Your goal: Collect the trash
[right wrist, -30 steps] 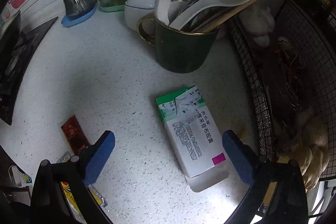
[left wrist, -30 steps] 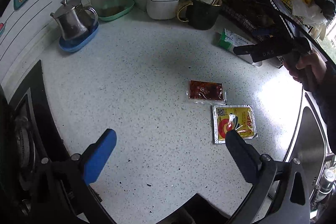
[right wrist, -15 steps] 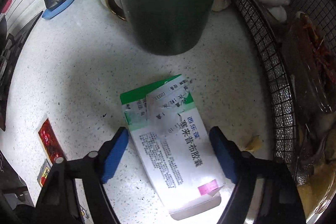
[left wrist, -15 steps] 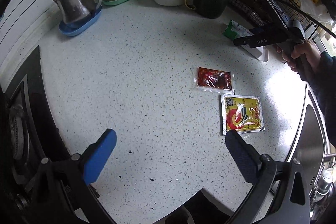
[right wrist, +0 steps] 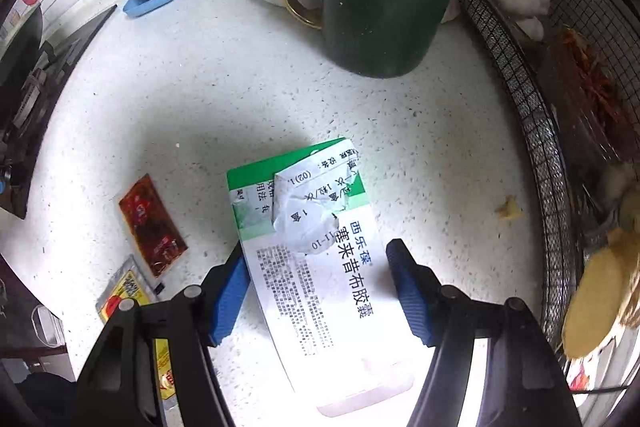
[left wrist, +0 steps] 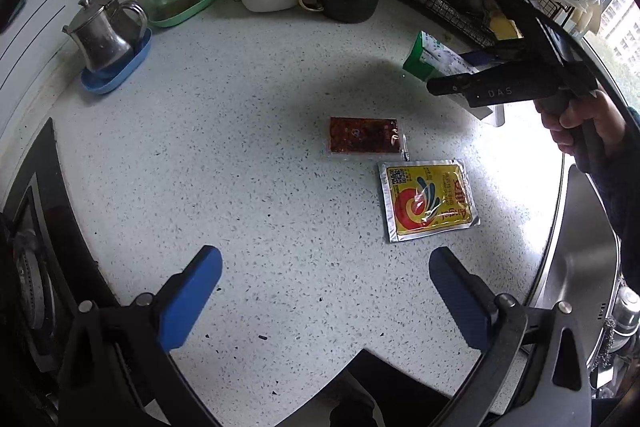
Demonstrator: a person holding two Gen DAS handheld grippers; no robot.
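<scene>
**The box could slip out of the squeeze**

The left gripper (left wrist: 324,291) hangs spread wide over the counter (left wrist: 224,155) and holds nothing. Ahead of it lie the red packet (left wrist: 363,134) and, just off its right finger, the yellow packet (left wrist: 428,201). They are flat and thin, so I think fingers could slide over them and push them around.

The right gripper (right wrist: 320,267) has its fingers on both sides of the box (right wrist: 316,259). The left finger touches the box edge; the right one looks a tiny bit off it. I cannot tell if the pinch is tight yet. The box is open and soft, so it may crush, twist or pop out.

A second ago the right fingers were spread wide with the box lying between them, not touching. They have since closed in. The left gripper has stayed open, and it now looks at the counter from a little farther back.
</scene>
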